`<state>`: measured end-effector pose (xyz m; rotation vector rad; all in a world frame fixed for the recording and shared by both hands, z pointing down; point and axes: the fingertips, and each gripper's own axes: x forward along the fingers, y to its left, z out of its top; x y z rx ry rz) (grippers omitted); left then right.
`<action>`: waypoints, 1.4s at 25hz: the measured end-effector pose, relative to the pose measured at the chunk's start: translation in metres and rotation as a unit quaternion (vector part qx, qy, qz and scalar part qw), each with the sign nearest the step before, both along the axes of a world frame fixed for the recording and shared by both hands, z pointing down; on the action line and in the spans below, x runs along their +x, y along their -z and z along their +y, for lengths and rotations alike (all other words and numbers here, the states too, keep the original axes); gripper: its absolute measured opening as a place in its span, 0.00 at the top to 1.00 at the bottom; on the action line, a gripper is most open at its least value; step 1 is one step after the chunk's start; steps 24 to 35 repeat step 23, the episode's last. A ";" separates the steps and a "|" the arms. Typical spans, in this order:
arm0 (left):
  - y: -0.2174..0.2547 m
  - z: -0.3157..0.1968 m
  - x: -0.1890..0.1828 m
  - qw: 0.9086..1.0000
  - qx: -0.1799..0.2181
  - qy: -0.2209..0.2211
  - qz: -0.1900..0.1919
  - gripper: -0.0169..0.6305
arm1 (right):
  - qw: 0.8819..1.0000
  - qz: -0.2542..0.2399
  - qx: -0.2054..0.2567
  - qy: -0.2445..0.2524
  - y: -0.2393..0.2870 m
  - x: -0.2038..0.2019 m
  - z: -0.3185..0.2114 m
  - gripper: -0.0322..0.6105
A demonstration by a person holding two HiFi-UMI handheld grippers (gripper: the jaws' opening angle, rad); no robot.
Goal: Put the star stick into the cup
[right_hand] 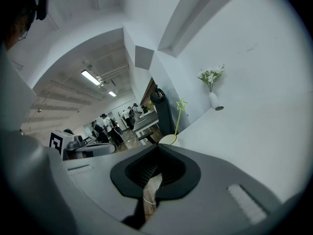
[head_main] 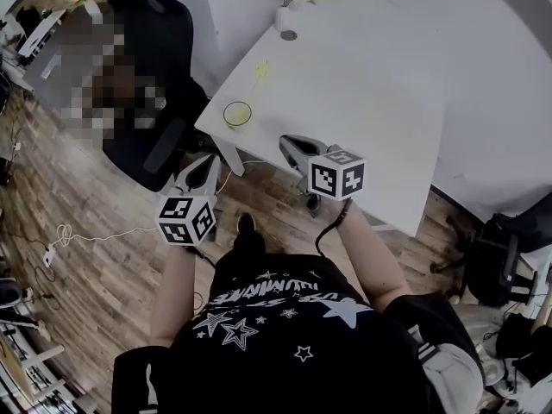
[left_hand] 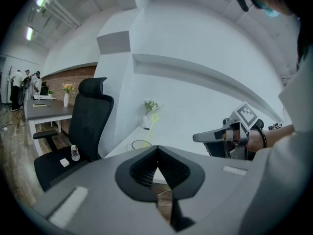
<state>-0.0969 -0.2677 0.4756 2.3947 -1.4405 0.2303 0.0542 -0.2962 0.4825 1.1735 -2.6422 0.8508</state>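
Observation:
A clear cup (head_main: 237, 113) with a yellow rim stands near the left corner of the white table (head_main: 371, 102). The thin yellow star stick (head_main: 259, 72) stands in it and leans toward the far side. The right gripper view shows the star (right_hand: 182, 103) above the cup (right_hand: 167, 139). The left gripper view has the stick (left_hand: 153, 121) and the cup (left_hand: 141, 144) too. My left gripper (head_main: 203, 166) hangs shut and empty over the floor, short of the table's corner. My right gripper (head_main: 291, 142) is shut and empty at the table's near edge, right of the cup.
A white vase of flowers (head_main: 285, 11) and a small round disc (head_main: 289, 34) sit at the table's far edge. A black office chair (head_main: 155, 84) stands left of the table. Cables (head_main: 86, 235) lie on the wood floor, and dark bags (head_main: 496, 257) sit at the right.

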 end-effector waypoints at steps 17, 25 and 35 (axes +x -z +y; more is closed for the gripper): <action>0.002 0.061 0.016 1.000 0.008 0.016 0.003 0.97 | 0.999 -0.004 0.011 0.036 0.002 0.006 0.065 0.93; 0.006 0.076 0.019 1.000 0.016 0.017 0.005 0.97 | 0.999 -0.006 0.011 0.050 0.002 0.005 0.086 0.93; 0.006 0.076 0.019 1.000 0.016 0.017 0.005 0.97 | 0.999 -0.006 0.011 0.050 0.002 0.005 0.086 0.93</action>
